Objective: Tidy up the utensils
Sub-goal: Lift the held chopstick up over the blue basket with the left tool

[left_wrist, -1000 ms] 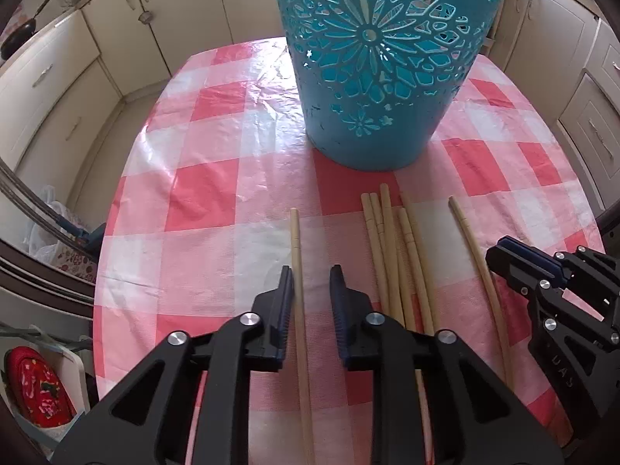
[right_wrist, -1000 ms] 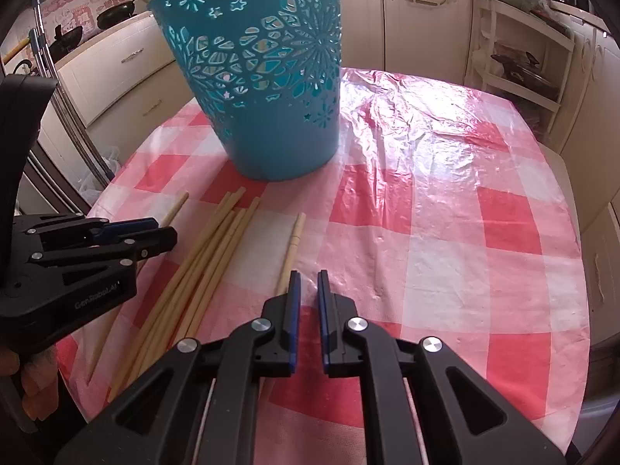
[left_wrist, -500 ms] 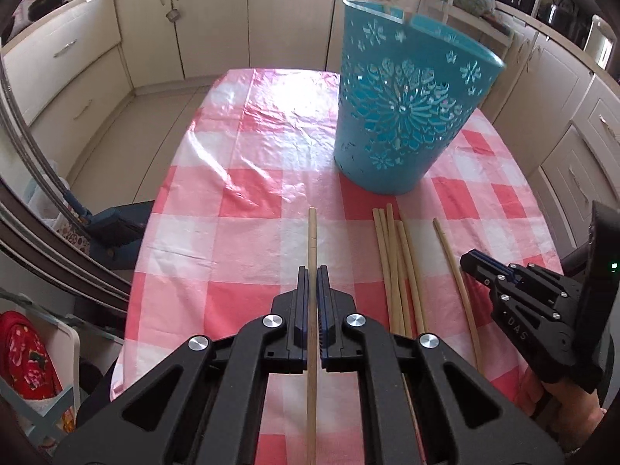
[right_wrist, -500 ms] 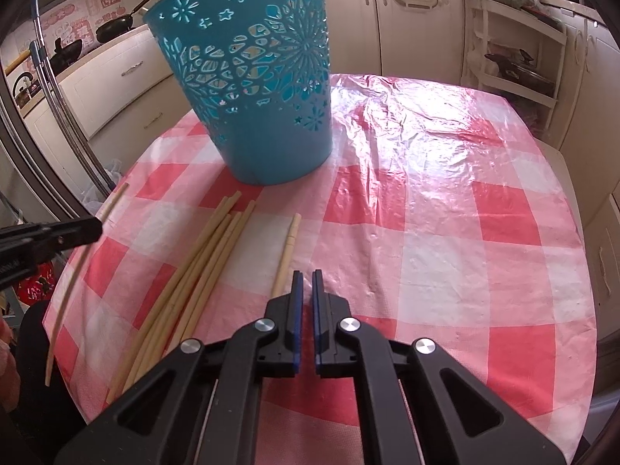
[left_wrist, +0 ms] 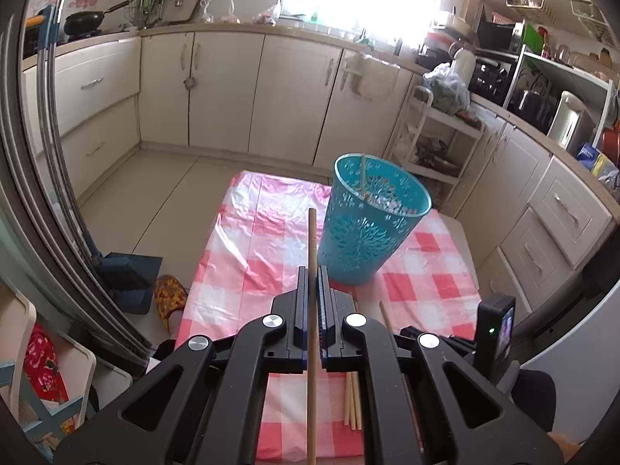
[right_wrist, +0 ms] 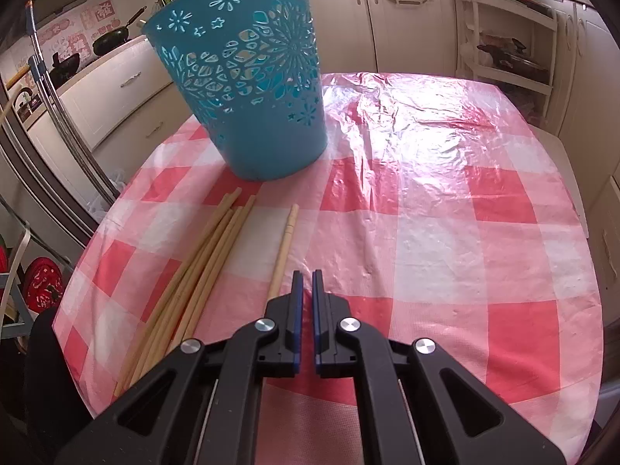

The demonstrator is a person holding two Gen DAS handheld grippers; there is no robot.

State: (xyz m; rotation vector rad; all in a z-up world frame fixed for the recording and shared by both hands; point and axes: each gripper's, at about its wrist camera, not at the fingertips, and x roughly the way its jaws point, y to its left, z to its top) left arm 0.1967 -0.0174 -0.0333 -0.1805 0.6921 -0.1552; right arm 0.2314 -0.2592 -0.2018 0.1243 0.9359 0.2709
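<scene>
Your left gripper [left_wrist: 311,279] is high above the bench [left_wrist: 248,271], its fingers [left_wrist: 300,302] clamped on a single wooden chopstick [left_wrist: 312,240]. The chopstick runs lengthwise between the pads, its far tip reaching out past the fingertips and appearing just left of the teal cut-out basket [left_wrist: 368,232]. The basket stands upright near the far end of the bench, on the red-and-white checked tablecloth [left_wrist: 422,283]; one chopstick already leans against its inner wall [left_wrist: 364,172].

Your right gripper [right_wrist: 304,283] sits low over the near edge of the bench. Its fingers [right_wrist: 296,310] are drawn together with only a narrow slit between the blue pads, and nothing is held in them.

In the right wrist view, a bundle of chopsticks [right_wrist: 201,259] lies flat on the cloth toward the bench's near left side, their far ends pointing at the basket's base [right_wrist: 271,155]. One separate chopstick [right_wrist: 285,244] lies just right of the bundle, apart from it, with its near end passing out of sight under the left finger of your right gripper.
</scene>
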